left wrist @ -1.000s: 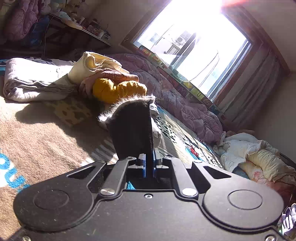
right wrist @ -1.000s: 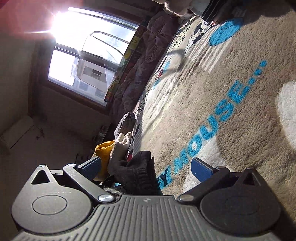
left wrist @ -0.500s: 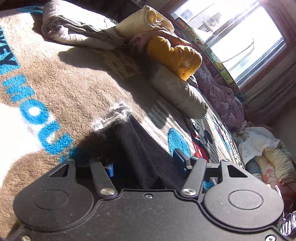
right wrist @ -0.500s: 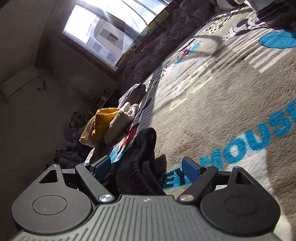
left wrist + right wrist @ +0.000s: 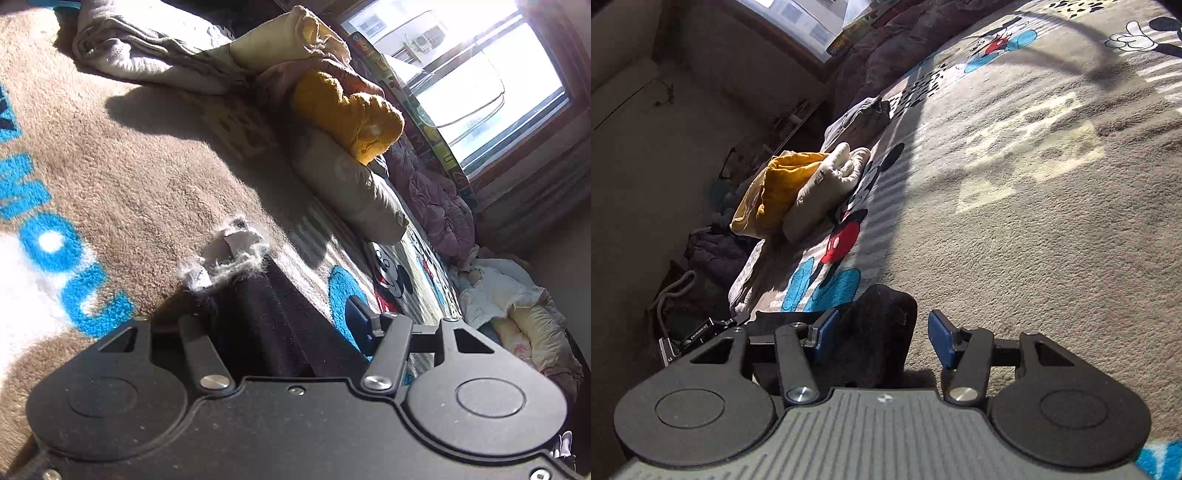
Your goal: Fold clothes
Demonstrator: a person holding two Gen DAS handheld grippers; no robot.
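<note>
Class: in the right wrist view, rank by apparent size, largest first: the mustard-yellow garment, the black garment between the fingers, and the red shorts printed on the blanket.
1. Black garment and mustard-yellow garment: alike; the black one sits nearest, so unranked.
2. Red shorts: smallest.

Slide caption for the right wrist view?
Open right tool around a black garment on the cartoon blanket.

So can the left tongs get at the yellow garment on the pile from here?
Probably yes: the left tongs stand open over the black garment, and bare blanket lies between them and the yellow garment.
</note>
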